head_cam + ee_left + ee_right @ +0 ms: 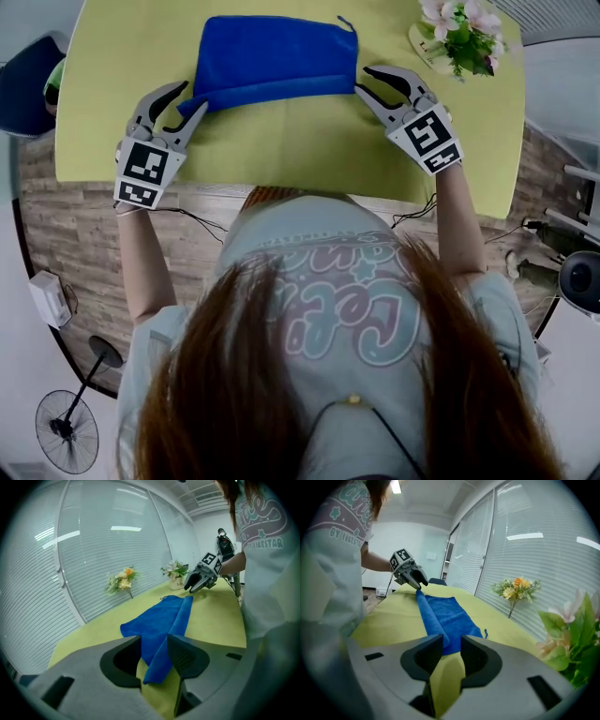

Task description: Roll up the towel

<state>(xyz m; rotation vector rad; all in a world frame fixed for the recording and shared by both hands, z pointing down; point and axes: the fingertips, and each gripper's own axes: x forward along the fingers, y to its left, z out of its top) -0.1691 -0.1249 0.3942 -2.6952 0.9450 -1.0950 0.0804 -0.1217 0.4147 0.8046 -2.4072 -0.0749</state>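
Left tongs [192, 97] and right tongs [363, 80] both apart, clamped on nothing. Blue towel [272, 56] flat on the table [122, 56] just ahead of both, near edge turned over into a thin roll stretching from one pair to the other. Left corner loose between the left jaws, right end just off the right tips. Pinch both ends of the roll at once, keep level with each other, then turn away evenly and snugly to avoid a cone shape or a slack core.
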